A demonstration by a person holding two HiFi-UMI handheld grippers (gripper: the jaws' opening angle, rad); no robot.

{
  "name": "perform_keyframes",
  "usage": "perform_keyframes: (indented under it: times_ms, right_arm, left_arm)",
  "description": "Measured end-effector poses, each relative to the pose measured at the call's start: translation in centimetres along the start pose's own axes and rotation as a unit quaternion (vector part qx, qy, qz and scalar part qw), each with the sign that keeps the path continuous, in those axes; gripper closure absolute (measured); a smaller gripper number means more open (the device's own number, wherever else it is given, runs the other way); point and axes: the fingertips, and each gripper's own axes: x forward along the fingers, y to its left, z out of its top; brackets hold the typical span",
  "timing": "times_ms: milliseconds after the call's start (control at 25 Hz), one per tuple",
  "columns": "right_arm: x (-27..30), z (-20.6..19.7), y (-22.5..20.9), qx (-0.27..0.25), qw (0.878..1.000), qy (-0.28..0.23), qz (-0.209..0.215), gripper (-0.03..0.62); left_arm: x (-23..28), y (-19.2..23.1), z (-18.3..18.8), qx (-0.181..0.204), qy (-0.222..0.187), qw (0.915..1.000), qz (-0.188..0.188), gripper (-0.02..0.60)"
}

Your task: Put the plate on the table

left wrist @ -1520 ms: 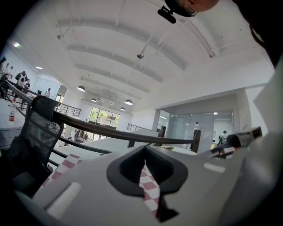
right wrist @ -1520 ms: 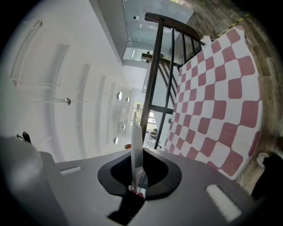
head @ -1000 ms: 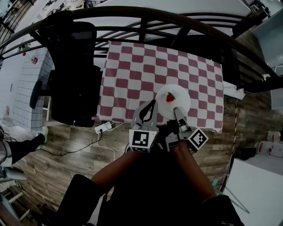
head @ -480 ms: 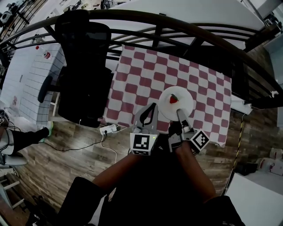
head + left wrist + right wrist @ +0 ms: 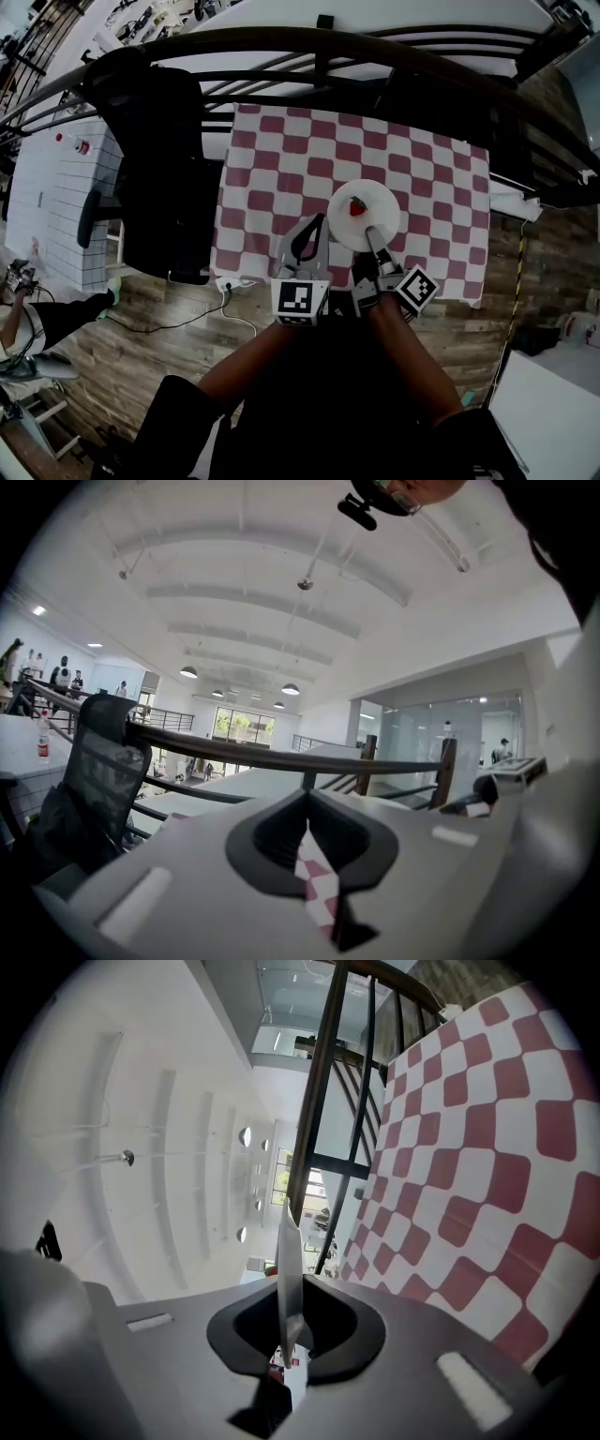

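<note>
A white plate (image 5: 373, 221) with a red strawberry (image 5: 357, 207) on it lies over the near part of the red-and-white checked table (image 5: 281, 169). My right gripper (image 5: 372, 234) is shut on the plate's near rim. In the right gripper view the plate (image 5: 288, 1241) runs edge-on between the jaws, with the checked cloth (image 5: 487, 1157) off to one side. Whether the plate touches the cloth I cannot tell. My left gripper (image 5: 318, 221) hovers just left of the plate, shut and holding nothing. The left gripper view shows only a thin strip of cloth (image 5: 314, 892) through its closed jaws.
A black office chair (image 5: 159, 159) stands against the table's left side. A dark curved railing (image 5: 375, 47) runs along the far side. A power strip (image 5: 230, 281) and cable lie on the wooden floor by the near-left corner. A white tiled surface (image 5: 47, 187) is at far left.
The head view has swung a little, shifting the whole scene. The plate stays in the right gripper over the near part of the cloth. Both grippers keep their places beside each other.
</note>
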Motion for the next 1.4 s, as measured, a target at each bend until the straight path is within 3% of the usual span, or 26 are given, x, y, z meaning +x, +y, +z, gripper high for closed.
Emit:
perform_keyframes:
  times_ms: [280,760,880,1000,1160,1240,1400]
  right_arm:
    - [3.0,3.7,-2.7,-0.044,0.999,0.002,-0.010,0.574]
    - [6.4,7.0,-10.2,-0.028,0.999,0.027,-0.018,0.574]
    - [7.4,7.5,-11.4,-0.002,1.000,0.026,-0.001,0.573]
    - [7.9,8.1,-13.9,-0.019,0.999,0.039,-0.026,0.574]
    - [8.9,8.7,-15.9,-0.032,0.998,0.050,-0.031,0.574]
    - [9.0,8.8,-17.3,-0.025,0.997,0.053,-0.055,0.574]
    - [9.9,8.8,-19.0,-0.010,0.996,0.059,-0.064,0.574]
  left_arm:
    - [4.4,-0.6,-1.1,0.003,0.032,0.9995,-0.007,0.572]
    - [9.7,0.1,-2.6,0.015,0.057,0.9982,0.008,0.572]
    - [10.6,0.1,-3.0,0.019,0.064,0.9977,0.012,0.571]
    - [11.2,-0.1,-3.5,0.011,0.069,0.9974,0.016,0.571]
    - [12.2,-0.5,-4.0,0.050,0.085,0.9950,0.013,0.571]
    - [12.8,-0.9,-3.9,0.040,0.081,0.9958,0.012,0.571]
    - [13.7,-1.1,-4.2,0.015,0.081,0.9965,0.013,0.572]
